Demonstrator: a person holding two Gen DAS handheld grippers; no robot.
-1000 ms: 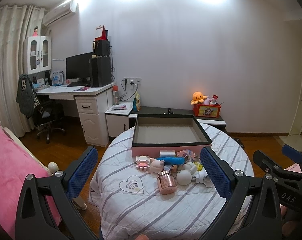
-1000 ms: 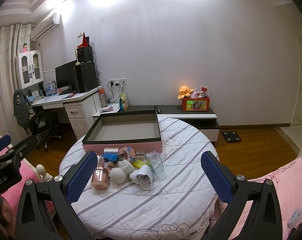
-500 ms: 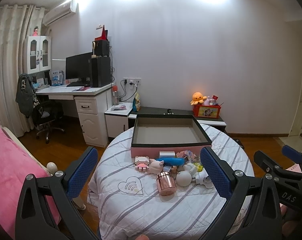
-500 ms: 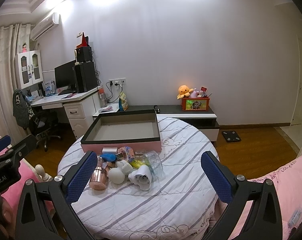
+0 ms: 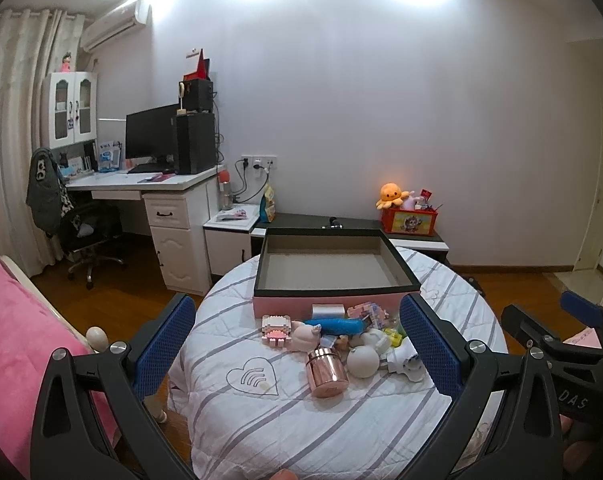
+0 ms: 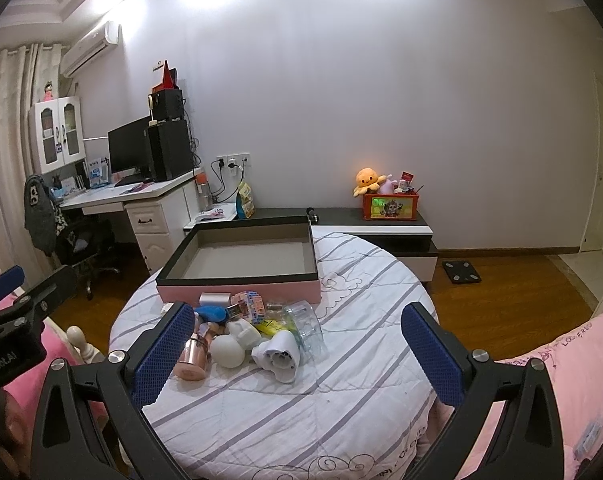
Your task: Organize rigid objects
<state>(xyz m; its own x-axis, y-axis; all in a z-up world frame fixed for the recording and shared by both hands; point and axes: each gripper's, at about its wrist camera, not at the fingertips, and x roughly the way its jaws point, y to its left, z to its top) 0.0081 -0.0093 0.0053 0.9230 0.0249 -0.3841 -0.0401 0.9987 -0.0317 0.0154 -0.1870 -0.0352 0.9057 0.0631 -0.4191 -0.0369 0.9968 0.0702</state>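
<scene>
A pile of small objects lies on a round table (image 5: 285,420) with a striped white cloth: a rose-gold cup (image 5: 327,372), a white ball (image 5: 362,362), a blue tube (image 5: 335,326), a pink block toy (image 5: 276,329), a white plug (image 6: 279,354) and a clear cup (image 6: 307,328). Behind them stands a shallow pink box (image 5: 333,270) with a black rim, empty inside; it also shows in the right wrist view (image 6: 245,258). My left gripper (image 5: 297,344) is open, above the near table. My right gripper (image 6: 297,344) is open and empty too.
A pink bed (image 5: 9,340) lies at the left and pink bedding (image 6: 561,380) at the right. A desk with a monitor (image 5: 149,140), an office chair (image 5: 89,232) and a low cabinet with a red toy box (image 5: 413,220) stand behind the table.
Both views have shifted slightly; the table and pile sit a little further left in the right wrist view. Nothing was grasped.
</scene>
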